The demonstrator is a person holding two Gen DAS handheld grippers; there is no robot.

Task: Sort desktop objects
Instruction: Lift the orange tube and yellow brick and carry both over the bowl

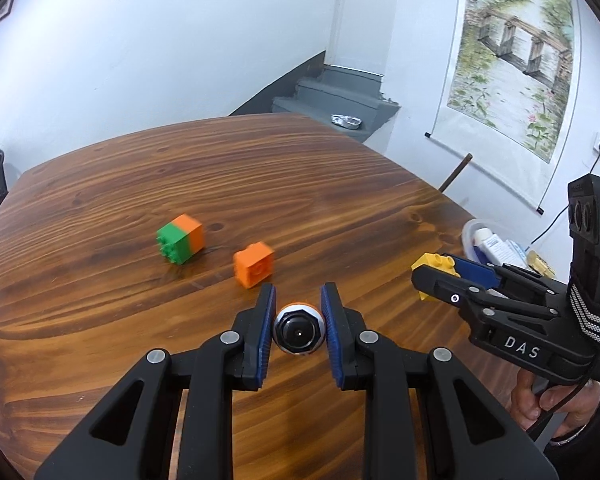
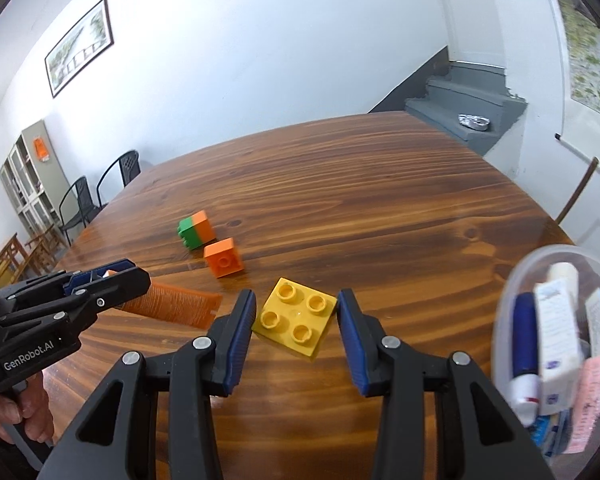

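Left gripper (image 1: 298, 294): blue-padded jaws are clamped on an orange ridged plastic cylinder with a silver end cap (image 1: 298, 330), carried above the brown wood-grain table (image 1: 300, 168).

Right gripper (image 2: 296, 300): jaws are closed on the flat yellow four-stud plastic brick (image 2: 294, 316), gripped at opposite corners and held tilted above the table.

An orange square plastic block (image 2: 223, 257) is seen on the table just beyond the yellow brick; a green-and-orange joined block (image 2: 196, 229) lies just beyond that.

A clear plastic tub of tubes and boxes (image 2: 560, 344) is placed right of the yellow brick.
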